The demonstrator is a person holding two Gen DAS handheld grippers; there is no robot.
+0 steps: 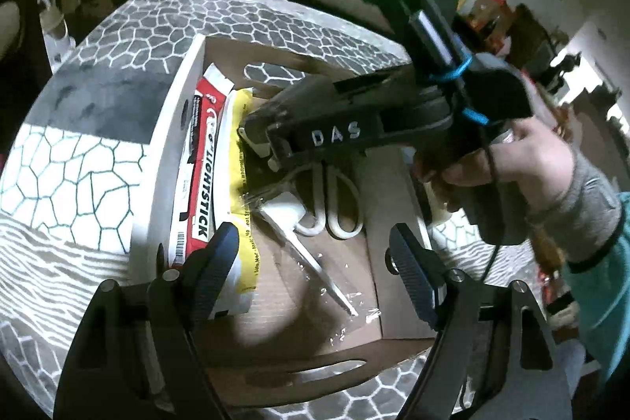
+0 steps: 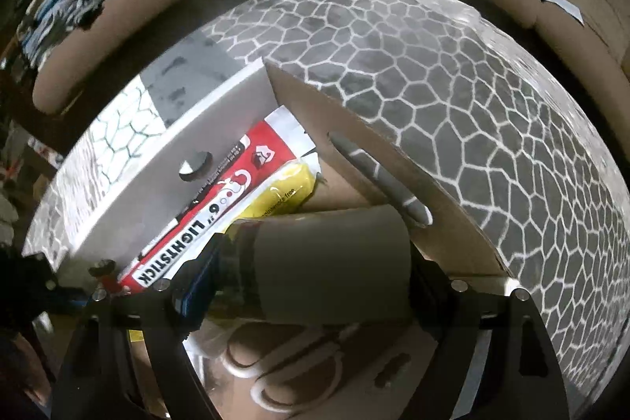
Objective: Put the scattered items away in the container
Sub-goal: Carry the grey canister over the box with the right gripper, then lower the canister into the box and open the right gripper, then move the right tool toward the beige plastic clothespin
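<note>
- Your left gripper [image 1: 315, 254] sat nearest the lens, jaws spread wide, nothing between them, hovering over the near end of the cardboard box [image 1: 299, 372].
- Just past it, inside the box: white-handled scissors [image 1: 327, 219] in clear wrap, blade pointing back toward your left gripper, loops pointing away.
- Beside the scissors on the left: a yellow packet [image 1: 241, 184], then the red lightstick pack [image 1: 201, 160] leaning on the white side wall [image 1: 165, 160]. Both lay lengthwise, near to far along the box.
- Your right gripper [image 2: 311, 274] reached in over the box from the right, tips above the yellow packet in the left wrist view.
- It pinched a grey, roll-like item [image 2: 330, 262]; I couldn't tell what it was. Its long axis ran across the gripper, side to side in the right wrist view.
- That item was already over the box interior, with the scissors' loops [image 2: 275, 380] under it and the lightstick pack [image 2: 189, 243] off to its left.
- My judgement: the next move turned on straight down. You only needed to lower and release, and the right hand owned it; the left was just standing by.
- Farther out: the box's far wall with its slot handle [image 2: 378, 176], then the patterned worktop [image 2: 453, 73].
</note>
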